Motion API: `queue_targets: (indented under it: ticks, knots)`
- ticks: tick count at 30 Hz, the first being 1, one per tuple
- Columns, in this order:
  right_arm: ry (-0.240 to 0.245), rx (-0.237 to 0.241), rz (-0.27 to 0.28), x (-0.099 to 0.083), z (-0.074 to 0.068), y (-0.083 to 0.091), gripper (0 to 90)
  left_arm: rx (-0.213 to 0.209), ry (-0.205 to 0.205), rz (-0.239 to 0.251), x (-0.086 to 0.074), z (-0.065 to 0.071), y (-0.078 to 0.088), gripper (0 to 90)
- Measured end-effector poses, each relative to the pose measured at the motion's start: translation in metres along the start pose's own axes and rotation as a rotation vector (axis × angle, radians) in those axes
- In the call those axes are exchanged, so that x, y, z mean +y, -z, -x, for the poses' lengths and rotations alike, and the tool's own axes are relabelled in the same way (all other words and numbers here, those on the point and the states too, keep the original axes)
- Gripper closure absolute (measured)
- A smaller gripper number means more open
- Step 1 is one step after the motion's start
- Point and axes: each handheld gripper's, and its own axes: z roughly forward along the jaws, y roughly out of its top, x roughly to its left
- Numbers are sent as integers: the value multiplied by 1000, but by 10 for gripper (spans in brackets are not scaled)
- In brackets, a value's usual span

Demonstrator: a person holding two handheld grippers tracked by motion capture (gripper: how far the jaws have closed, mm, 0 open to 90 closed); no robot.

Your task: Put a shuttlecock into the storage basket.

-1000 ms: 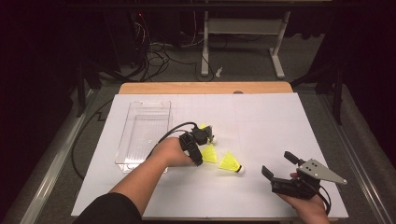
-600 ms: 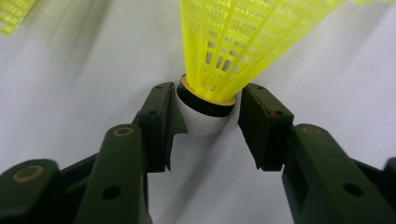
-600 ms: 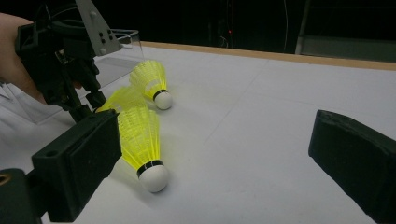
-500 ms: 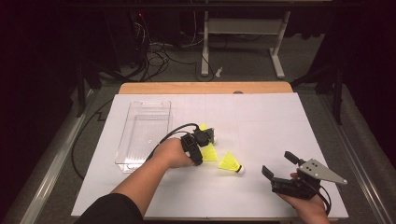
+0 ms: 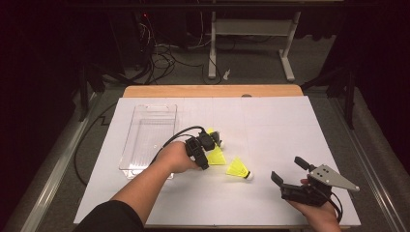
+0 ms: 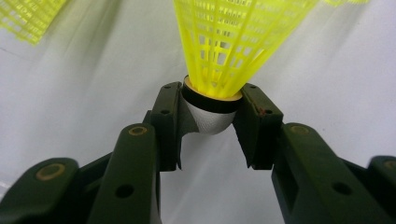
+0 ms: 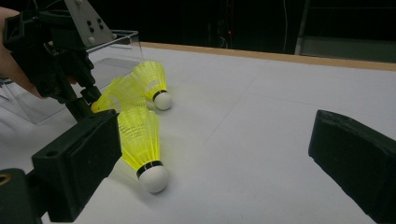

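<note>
Three yellow plastic shuttlecocks with white corks lie mid-table on the white sheet. My left gripper (image 5: 209, 145) (image 6: 212, 93) is shut on the cork of one shuttlecock (image 6: 219, 42) (image 5: 216, 155). Its jaws have just been closing, and both pads now press the cork's black band. A second shuttlecock (image 5: 238, 169) (image 7: 140, 140) lies loose to its right. The third shuttlecock (image 5: 215, 133) (image 7: 152, 81) rests just beyond the left gripper (image 7: 86, 105). Near the front right edge my right gripper (image 5: 288, 169) (image 7: 215, 163) stands wide open with nothing between its pads, facing the shuttlecocks.
A clear plastic tray (image 5: 147, 140) sits left of the left hand, with nothing in it. The white sheet (image 5: 270, 121) covers the table up to a wooden back edge (image 5: 212, 91). A black cable (image 5: 174, 135) loops from the left gripper beside the tray.
The left hand has crept slightly forward at the yellow shuttlecock. The right hand and the two loose shuttlecocks have stayed put.
</note>
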Motion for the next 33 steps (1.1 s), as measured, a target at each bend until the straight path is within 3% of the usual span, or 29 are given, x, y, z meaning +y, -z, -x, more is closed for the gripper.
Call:
queue_targets:
  ticks: [10, 33]
  knots:
    - [-1, -1, -5, -1, 0, -1, 32, 25, -18, 10, -4, 8, 8, 638]
    - [3, -6, -6, -1, 0, -1, 32, -16, 2, 40, -16, 10, 27, 638]
